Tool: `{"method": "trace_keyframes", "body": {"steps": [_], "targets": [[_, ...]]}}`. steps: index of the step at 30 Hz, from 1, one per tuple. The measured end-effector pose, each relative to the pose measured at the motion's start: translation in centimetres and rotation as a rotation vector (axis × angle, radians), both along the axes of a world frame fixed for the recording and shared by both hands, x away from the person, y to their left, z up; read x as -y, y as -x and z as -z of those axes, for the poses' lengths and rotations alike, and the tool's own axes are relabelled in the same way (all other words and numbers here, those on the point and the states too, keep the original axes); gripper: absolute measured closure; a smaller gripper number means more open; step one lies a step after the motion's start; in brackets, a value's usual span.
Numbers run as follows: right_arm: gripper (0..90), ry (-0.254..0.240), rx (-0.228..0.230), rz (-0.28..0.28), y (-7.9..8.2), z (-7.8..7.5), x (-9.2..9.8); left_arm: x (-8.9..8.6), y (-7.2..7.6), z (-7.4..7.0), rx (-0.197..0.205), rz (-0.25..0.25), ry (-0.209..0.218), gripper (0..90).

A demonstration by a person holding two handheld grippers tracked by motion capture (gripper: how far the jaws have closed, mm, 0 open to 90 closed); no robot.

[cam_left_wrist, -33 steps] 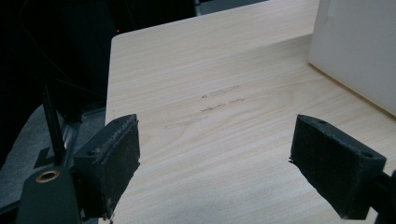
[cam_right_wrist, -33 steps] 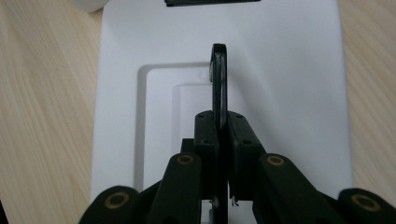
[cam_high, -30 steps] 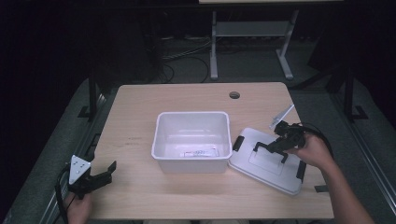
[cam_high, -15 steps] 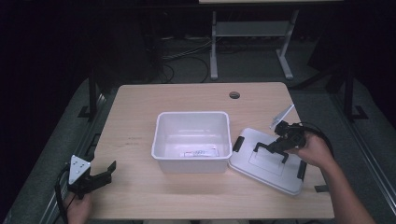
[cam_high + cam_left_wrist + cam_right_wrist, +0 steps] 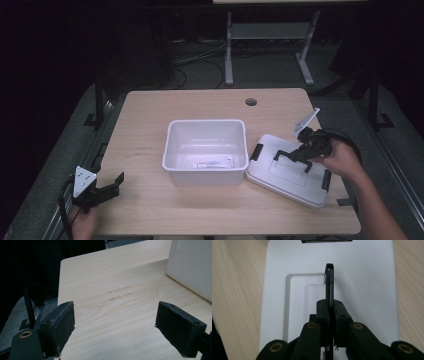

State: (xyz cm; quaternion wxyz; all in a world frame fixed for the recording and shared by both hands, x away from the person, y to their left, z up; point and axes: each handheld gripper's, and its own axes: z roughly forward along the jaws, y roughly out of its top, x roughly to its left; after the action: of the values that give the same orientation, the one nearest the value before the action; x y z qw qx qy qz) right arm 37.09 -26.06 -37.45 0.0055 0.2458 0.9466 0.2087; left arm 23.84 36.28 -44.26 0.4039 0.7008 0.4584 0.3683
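A white plastic bin [image 5: 206, 122] stands open at the table's middle. Its white lid [image 5: 290, 189] lies on the table just right of it, with black latches on its ends. My right gripper [image 5: 300, 154] is above the lid, shut on the lid's black handle [image 5: 287, 154]. In the right gripper view the jaws [image 5: 329, 308] pinch that thin handle [image 5: 329, 280] edge-on over the lid [image 5: 367, 290]. My left gripper [image 5: 112, 184] rests at the table's front left corner, open, with bare wood between its pads [image 5: 122, 330].
A small white labelled item [image 5: 212, 163] lies at the front of the bin's floor. A cable hole [image 5: 251, 102] sits near the table's far edge. The bin's wall [image 5: 192, 265] is off to the right in the left gripper view.
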Motion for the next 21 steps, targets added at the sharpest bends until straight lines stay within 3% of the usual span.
{"method": "trace_keyframes", "body": {"steps": [21], "targets": [[84.8,-0.013,0.036,-0.019,1.4,-3.2,1.5,0.1,0.0,0.0,0.002,0.0,-0.003,14.9]]}}
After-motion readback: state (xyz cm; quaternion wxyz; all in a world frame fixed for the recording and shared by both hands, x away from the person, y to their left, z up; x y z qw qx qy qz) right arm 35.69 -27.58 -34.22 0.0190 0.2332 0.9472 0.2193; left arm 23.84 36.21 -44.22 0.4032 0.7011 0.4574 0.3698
